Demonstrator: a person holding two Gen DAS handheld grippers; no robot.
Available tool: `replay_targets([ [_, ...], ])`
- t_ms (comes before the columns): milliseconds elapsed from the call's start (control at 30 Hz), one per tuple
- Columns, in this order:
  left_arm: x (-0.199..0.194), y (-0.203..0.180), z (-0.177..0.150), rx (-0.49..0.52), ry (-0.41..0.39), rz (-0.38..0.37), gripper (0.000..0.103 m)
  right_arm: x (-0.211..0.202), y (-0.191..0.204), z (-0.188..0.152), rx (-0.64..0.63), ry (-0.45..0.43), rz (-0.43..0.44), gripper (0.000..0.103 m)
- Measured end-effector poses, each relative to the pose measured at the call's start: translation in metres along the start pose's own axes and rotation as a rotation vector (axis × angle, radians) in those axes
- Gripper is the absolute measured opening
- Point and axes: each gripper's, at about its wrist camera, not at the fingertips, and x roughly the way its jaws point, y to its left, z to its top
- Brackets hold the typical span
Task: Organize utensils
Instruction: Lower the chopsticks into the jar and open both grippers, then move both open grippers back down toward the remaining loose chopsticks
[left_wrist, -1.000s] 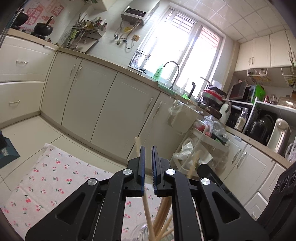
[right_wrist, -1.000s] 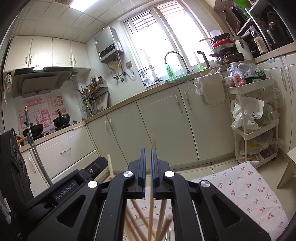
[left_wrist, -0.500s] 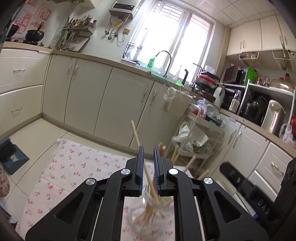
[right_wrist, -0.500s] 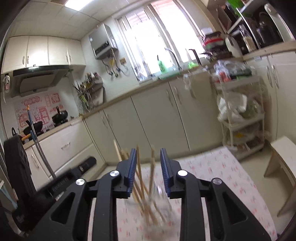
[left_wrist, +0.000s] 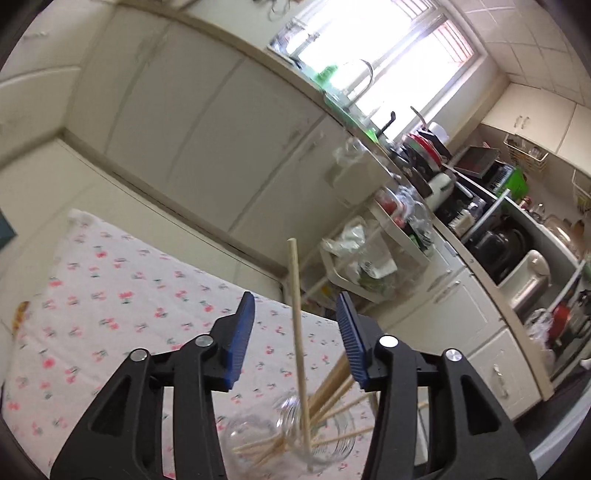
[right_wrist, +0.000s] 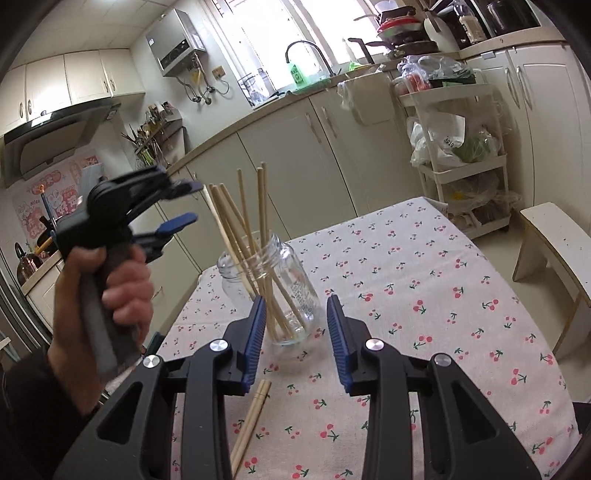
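In the right wrist view, starting at the left edge of the frame, we are seeing the person's left hand (right_wrist: 122, 291) wrapping around the dark handle of the left gripper (right_wrist: 181, 205), which is hanging in the upper left with its blue-tipped jaws spread wide and nothing between them, just beside the tops of the chopsticks. Moving toward the centre, a clear glass jar (right_wrist: 284, 291) is standing upright on the cherry-print tablecloth (right_wrist: 443, 295), and a bundle of wooden chopsticks (right_wrist: 240, 229) is leaning inside it, fanning out above its rim. A second, smaller glass jar (right_wrist: 231, 275) is sitting just behind it to the left, touching or nearly touching; we cannot tell which. In the lower centre, the right gripper (right_wrist: 295, 325) is reaching in with its jaws parted wide and gripping nothing, and the jar is showing in the gap between them. Below the left finger, a loose pair of chopsticks (right_wrist: 251, 421) is lying flat on the cloth. At the right edge, a pale wooden bench (right_wrist: 554, 236) is standing beside the table. In the left wrist view, we are looking along the left gripper (left_wrist: 295, 332), its jaws wide apart, with one chopstick (left_wrist: 297, 314) rising between them without touching either pad, its lower end in the glass jar (left_wrist: 295, 435) at the bottom centre, where more sticks are splaying rightward.
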Motion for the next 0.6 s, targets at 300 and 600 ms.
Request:
replay_targets([
  [300, 0.034, -0.005, 0.017, -0.013, 0.142, -0.294, 0.052, 0.008, -0.008, -0.001, 0.024, 0.024, 0.0, 0.034],
  [600, -0.026, -0.04, -0.015, 0.164, 0.173, -0.26, 0.054, -0.003, 0.006, -0.004, 0.001, 0.058, 0.012, 0.038],
])
